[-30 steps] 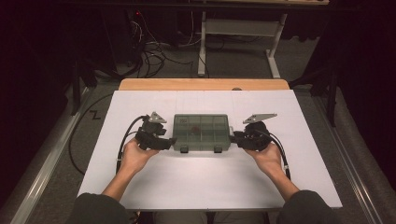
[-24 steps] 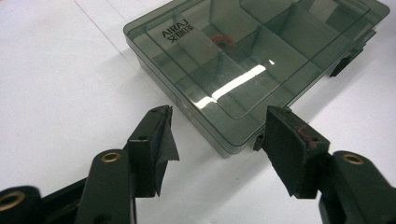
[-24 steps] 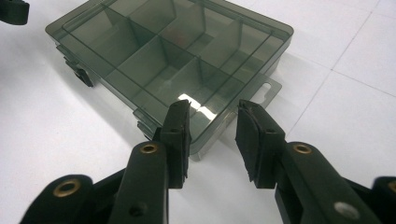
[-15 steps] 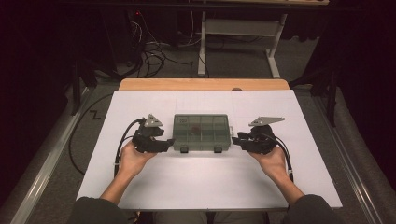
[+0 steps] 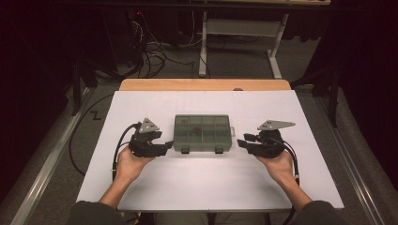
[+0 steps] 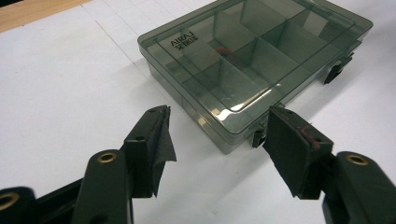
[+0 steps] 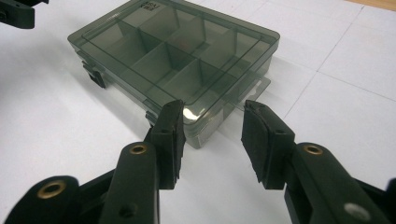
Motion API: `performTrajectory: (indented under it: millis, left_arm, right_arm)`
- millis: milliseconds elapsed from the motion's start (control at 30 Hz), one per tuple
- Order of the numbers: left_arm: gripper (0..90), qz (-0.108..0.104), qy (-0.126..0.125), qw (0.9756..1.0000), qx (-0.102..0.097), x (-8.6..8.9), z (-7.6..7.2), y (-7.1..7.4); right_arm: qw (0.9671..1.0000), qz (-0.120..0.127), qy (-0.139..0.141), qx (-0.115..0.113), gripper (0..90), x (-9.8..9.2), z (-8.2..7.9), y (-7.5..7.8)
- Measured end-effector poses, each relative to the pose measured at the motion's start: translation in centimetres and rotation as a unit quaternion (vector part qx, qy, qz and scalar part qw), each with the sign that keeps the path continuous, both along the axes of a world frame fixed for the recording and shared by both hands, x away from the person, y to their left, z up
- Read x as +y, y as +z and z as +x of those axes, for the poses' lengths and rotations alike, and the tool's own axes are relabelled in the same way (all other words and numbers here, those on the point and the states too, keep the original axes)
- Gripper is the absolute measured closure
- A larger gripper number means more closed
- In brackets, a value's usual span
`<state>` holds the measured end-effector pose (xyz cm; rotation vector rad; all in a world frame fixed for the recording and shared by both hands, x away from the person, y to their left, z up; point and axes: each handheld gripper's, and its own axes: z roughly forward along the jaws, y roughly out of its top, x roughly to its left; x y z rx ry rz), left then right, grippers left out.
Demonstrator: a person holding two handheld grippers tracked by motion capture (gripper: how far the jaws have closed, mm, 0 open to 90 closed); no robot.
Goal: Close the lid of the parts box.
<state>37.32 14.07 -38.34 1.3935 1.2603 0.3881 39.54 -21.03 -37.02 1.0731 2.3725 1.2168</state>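
A smoky see-through compartment box (image 5: 202, 132) lies shut on the white table top, with two black latches (image 5: 185, 150) on its near side and a small red item inside. My left gripper (image 5: 165, 146) sits just off the box's left end and my right gripper (image 5: 241, 141) a little off its right end. In the left gripper view, the left gripper (image 6: 219, 114) stands open with a corner of the box (image 6: 252, 51) in the gap, pads apart from it. The right gripper (image 7: 213, 106) is open too, the box (image 7: 177, 46) untouched beyond its tips. Both pairs of jaws have just been opening.
White sheet (image 5: 211, 187) covers the table, with a wooden strip (image 5: 202, 84) along its far edge. Beyond it on the dark floor lie cables (image 5: 155, 51) and a white desk frame (image 5: 239, 28). Metal rails (image 5: 47, 164) run along both sides.
Both grippers have drawn back sideways from the box's ends, the right one farther to the right, and their jaws stand wider. The box has stayed put.
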Motion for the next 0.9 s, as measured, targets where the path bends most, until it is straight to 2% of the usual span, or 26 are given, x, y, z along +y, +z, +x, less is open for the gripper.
performTrajectory:
  millis: [333,467,667,900]
  left_arm:
    - [39.4,-0.006,0.002,0.9999,-0.009,0.5,-0.7,-0.2]
    - [39.4,-0.020,0.000,0.9997,-0.014,0.8,-1.1,-0.2]
    - [39.2,-0.023,0.001,0.9995,-0.023,1.0,-1.7,-0.1]
    - [38.1,-0.024,0.008,0.9994,-0.026,1.3,-2.0,-0.2]
  right_arm:
    - [0.9999,0.009,0.000,-0.008,58.8,-0.7,-0.9,0.1]
    - [0.9998,0.015,-0.003,-0.011,57.1,-1.2,-1.3,0.1]
    - [0.9998,0.017,-0.004,-0.012,56.0,-1.6,-1.7,0.1]
    - [0.9991,0.023,-0.009,-0.034,52.3,-2.2,-2.3,-0.1]
